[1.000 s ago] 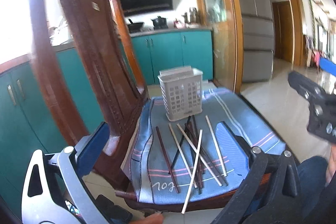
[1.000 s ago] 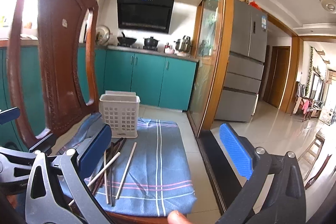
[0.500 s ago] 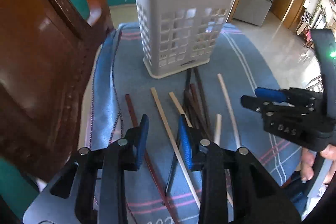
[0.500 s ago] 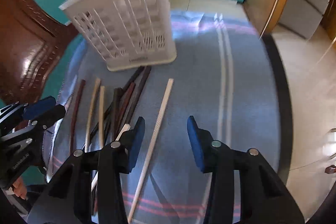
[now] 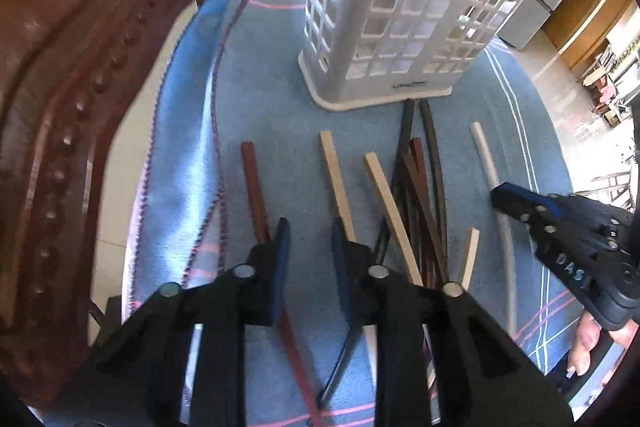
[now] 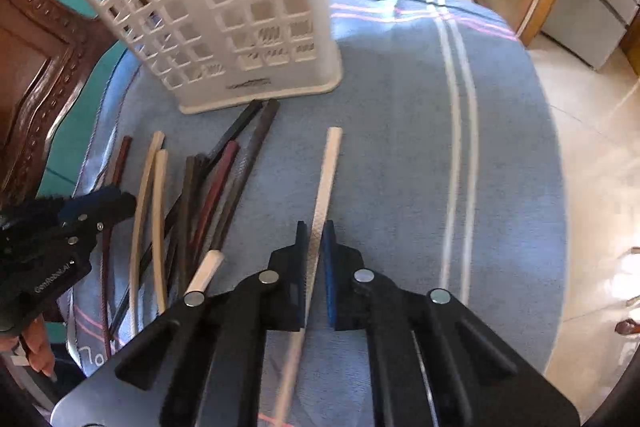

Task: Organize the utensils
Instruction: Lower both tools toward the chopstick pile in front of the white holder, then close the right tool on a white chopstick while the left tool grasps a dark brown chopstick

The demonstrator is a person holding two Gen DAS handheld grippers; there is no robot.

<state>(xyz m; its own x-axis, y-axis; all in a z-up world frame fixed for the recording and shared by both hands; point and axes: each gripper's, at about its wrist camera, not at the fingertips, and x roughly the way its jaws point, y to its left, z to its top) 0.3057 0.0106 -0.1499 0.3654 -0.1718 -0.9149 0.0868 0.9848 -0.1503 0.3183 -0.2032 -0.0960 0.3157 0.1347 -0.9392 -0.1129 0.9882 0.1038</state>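
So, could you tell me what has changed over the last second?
Both grippers dropped toward the chopsticks while closing. The right gripper clamped the white chopstick; the left gripper narrowed over bare cloth, gripping nothing. The basket and other chopsticks stayed put.

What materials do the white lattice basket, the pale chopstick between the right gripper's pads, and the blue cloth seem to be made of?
White lattice basket: likely moulded plastic, with smooth, slightly glossy walls and uniform square holes.
Pale chopstick: possibly plastic or bamboo; a faint woven-looking surface pattern shows, so the material is uncertain.
Blue cloth: woven fabric, matte and fuzzy, with stripes.
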